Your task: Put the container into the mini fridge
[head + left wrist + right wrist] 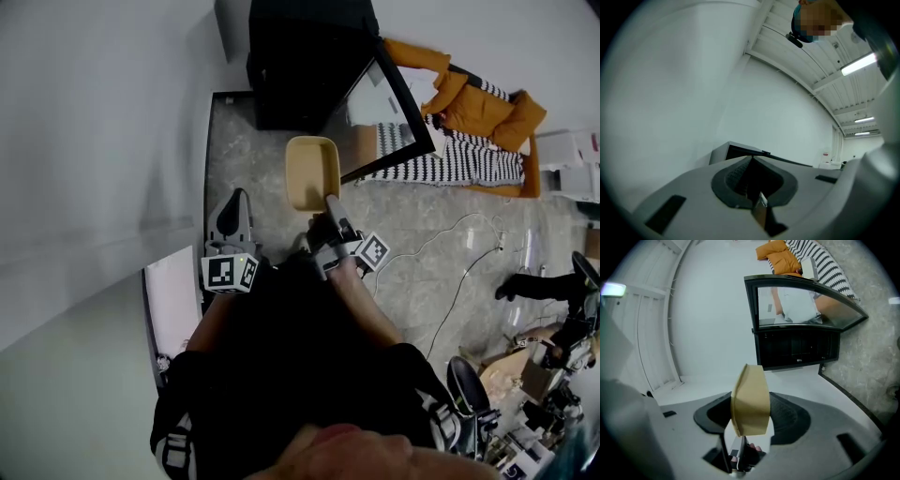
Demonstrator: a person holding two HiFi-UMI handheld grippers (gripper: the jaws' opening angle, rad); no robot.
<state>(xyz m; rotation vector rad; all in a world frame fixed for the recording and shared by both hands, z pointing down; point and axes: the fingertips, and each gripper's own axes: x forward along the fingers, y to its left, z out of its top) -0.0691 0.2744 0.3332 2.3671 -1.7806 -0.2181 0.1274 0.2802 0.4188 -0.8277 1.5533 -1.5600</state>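
Observation:
A tan, shallow open container (312,172) hangs above the floor in front of the black mini fridge (300,66), and my right gripper (329,202) is shut on its near rim. In the right gripper view the container (751,401) stands edge-on between the jaws of the right gripper (750,394), with the mini fridge (797,350) beyond it. The fridge's glass door (398,103) is swung open to the right. My left gripper (238,201) is held to the left of the container, shut and holding nothing. It points past the mini fridge (736,152) at a white wall.
An orange jacket (473,101) and a striped cloth (455,157) lie on the floor right of the fridge door. White cables (459,272) trail over the stone floor. A white wall (103,141) runs along the left, and equipment (553,375) crowds the lower right.

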